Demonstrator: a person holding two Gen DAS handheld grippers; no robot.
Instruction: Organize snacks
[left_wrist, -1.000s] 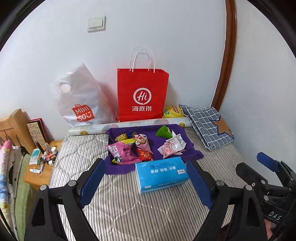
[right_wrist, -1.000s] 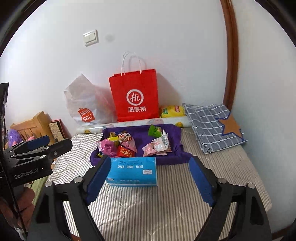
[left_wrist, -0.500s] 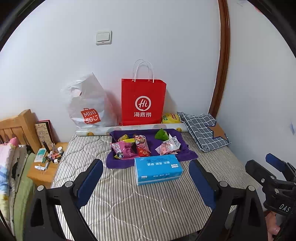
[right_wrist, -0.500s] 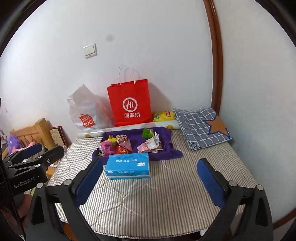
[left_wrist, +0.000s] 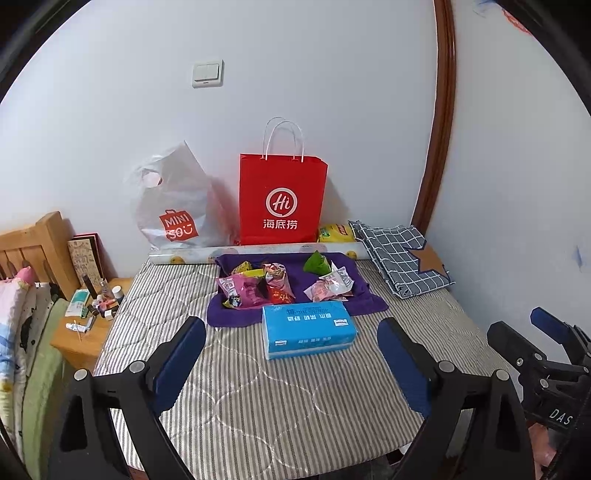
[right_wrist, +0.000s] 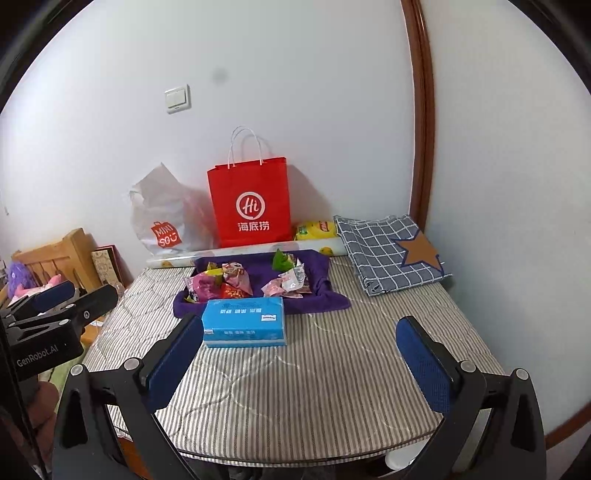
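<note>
A: We've got both tongs, left (left_wrist: 291, 354) and right (right_wrist: 299, 350), spread wide, holding nothing.

B: Yep, snacks (left_wrist: 258, 286) sit on the purple cloth (left_wrist: 364, 295) ahead of us, just behind the tissue box (left_wrist: 308, 328).

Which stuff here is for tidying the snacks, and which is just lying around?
For the job:
- snack packets
- purple cloth they lie on
- left gripper and right gripper, both open and empty

Just lying about:
- blue tissue box
- red paper bag
- white plastic bag
- checked cloth
- striped mattress
</note>
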